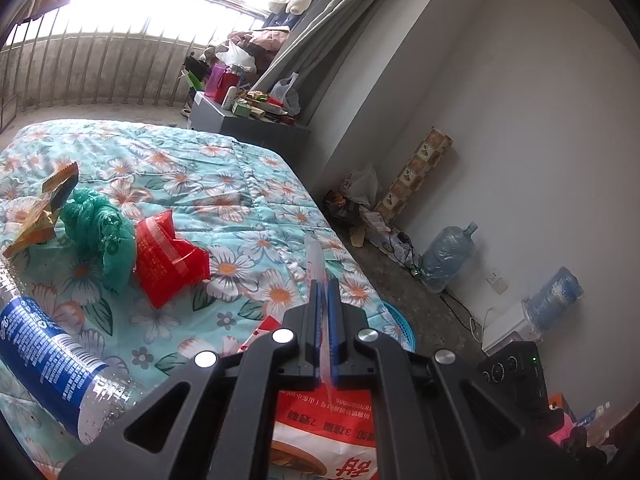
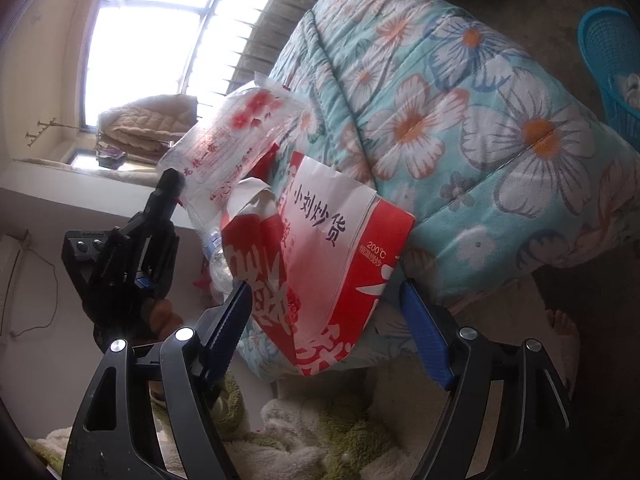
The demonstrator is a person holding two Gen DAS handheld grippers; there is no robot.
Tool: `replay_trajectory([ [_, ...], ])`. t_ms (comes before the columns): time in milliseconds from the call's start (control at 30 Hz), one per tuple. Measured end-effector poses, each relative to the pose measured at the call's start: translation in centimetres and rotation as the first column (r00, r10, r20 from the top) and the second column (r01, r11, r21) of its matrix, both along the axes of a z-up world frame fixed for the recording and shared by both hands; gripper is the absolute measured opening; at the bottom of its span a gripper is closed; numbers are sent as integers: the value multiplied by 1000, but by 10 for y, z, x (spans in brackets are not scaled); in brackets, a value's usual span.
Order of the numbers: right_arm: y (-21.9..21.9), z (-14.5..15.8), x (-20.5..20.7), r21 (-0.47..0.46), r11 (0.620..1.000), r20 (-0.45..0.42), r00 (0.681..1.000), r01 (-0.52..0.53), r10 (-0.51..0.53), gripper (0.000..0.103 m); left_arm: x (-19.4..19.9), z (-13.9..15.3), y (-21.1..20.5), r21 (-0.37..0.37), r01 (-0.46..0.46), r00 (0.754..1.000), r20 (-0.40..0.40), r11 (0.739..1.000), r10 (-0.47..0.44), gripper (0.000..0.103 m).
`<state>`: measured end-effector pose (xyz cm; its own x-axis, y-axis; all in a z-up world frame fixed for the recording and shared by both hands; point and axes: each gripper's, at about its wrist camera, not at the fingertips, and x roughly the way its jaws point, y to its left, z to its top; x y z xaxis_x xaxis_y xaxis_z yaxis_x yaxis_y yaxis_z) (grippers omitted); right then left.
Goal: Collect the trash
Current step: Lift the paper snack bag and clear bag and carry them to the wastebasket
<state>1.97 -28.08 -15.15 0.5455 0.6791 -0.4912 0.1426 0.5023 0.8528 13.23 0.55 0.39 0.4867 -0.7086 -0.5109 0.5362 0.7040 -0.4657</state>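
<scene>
1. The left hand-held gripper [image 1: 325, 280] is clamped on a clear plastic bag [image 2: 236, 136]; a bottle [image 2: 218, 258] sits inside.
2. The right hand-held gripper [image 2: 326, 292] gapes, jaws either side of a red-and-white paper bag [image 2: 332, 264] on the bed [image 2: 500, 140].

Floral bed [image 1: 248, 184] w/ wrappers, green bag [image 1: 100, 228], bottle [image 1: 52, 356].

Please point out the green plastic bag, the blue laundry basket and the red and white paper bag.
green plastic bag [image 1: 100, 232], left wrist view, its crumpled middle
blue basket [image 2: 608, 60], right wrist view, its mesh wall
paper bag [image 2: 332, 240], right wrist view, its printed front
</scene>
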Motion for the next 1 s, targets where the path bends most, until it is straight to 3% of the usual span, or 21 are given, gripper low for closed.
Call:
replay_trajectory([
  [133, 7, 1, 1, 59, 996, 33, 998, -64, 62, 83, 1, -5, 0, 9, 1, 1000, -12, 1000, -1, 3],
  [333, 30, 8, 11, -32, 997, 35, 997, -65, 67, 84, 3, -9, -2, 16, 2, 1000, -24, 1000, -2, 3],
  [367, 33, 9, 12, -60, 997, 33, 998, -55, 57, 77, 3, -9, -2, 15, 2, 1000, -21, 1000, -2, 3],
  [400, 37, 12, 14, -86, 995, 29, 998, -48, 51, 64, 3, -8, -1, 14, 1, 1000, -18, 1000, -1, 3],
  [500, 43, 12, 14, -110, 994, 14, 999, -31, 32, 43, 5, -6, 1, 13, -4, 1000, -7, 1000, 4, 3],
  [600, 45, 10, 13, -72, 997, 26, 999, -21, 23, 33, 7, -1, 4, 1, -11, 1000, 0, 1000, 11, 3],
  [1000, 16, 20, -4, -40, 998, 93, 994, 56, -52, 27, 8, 46, 29, -57, -83, 990, 107, 995, 88, 3],
])
